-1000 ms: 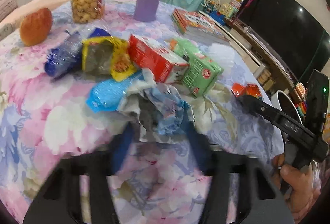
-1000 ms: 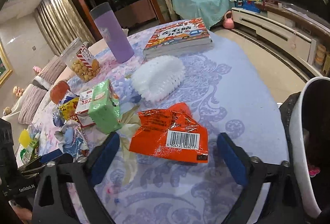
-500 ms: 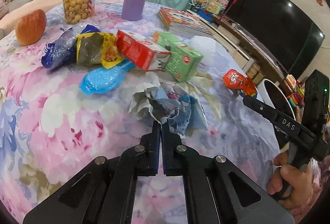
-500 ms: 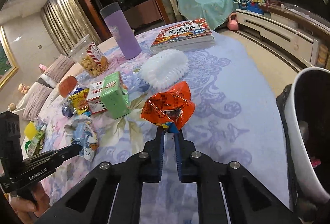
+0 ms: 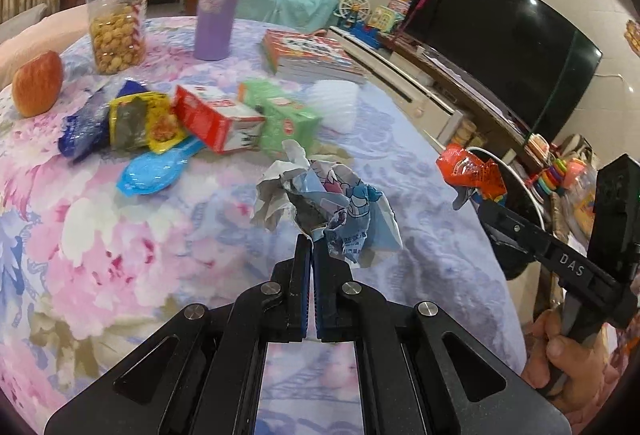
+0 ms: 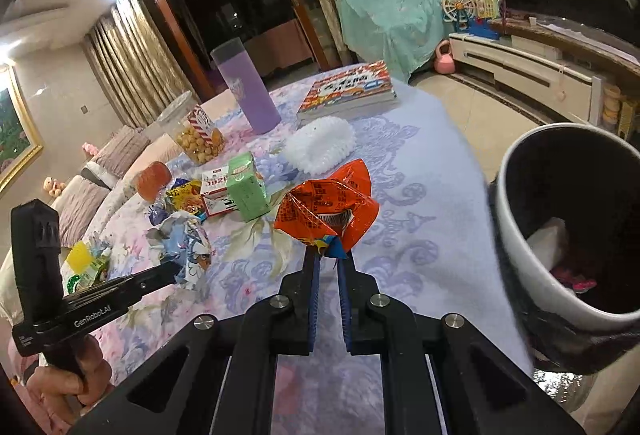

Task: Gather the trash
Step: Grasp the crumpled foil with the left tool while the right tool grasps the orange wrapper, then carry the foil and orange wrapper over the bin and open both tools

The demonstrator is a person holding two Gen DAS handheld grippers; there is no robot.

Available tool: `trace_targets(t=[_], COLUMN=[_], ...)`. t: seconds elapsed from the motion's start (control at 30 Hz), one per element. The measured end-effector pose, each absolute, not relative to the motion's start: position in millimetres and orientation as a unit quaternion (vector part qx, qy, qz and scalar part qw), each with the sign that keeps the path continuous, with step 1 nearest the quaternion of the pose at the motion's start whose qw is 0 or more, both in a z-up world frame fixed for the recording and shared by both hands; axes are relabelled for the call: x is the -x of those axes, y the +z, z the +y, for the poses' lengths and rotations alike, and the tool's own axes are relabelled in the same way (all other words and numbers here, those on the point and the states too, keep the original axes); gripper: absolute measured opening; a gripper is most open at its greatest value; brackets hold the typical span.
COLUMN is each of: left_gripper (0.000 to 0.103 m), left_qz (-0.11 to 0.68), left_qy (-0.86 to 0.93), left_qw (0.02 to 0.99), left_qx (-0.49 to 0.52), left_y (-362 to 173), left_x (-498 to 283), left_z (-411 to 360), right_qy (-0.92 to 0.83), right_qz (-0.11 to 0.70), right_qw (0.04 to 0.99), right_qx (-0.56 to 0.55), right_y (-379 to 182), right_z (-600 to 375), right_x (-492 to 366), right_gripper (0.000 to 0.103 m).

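Left gripper [image 5: 311, 243] clamped on crumpled blue-white wrapper [image 5: 326, 209], frame center, lifted off floral counter [image 5: 120, 243]. Right gripper [image 6: 329, 255] clamped on orange snack wrapper [image 6: 328, 205], center frame, held above counter, trash bin [image 6: 516, 235] at right edge.

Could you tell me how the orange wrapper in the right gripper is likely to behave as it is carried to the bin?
The orange wrapper is creased foil, so probably very light and floppy. Pinched by one corner in the right gripper, it may swing or slip. It should crumple harmlessly into the bin.
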State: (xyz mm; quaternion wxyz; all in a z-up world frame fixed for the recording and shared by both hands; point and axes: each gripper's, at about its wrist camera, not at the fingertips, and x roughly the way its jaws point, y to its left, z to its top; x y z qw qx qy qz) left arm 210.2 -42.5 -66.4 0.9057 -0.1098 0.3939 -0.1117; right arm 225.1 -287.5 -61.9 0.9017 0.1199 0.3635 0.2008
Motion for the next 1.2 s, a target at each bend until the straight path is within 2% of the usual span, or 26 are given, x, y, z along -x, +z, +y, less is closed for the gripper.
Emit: trace_targets(t=[1.2], left_gripper=[0.001], left_qz=[0.383], left_qy=[-0.237], left_qw=[0.892], left_qx=[0.049], left_y=[-29], left_x=[-215], left_z=[-183], right_qy=[0.101], right_qz=[0.318], right_qw=[0.930], right_qx=[-0.156], right_y=[-43], right_z=[-407], right_x=[-172], right_gripper=[0.009])
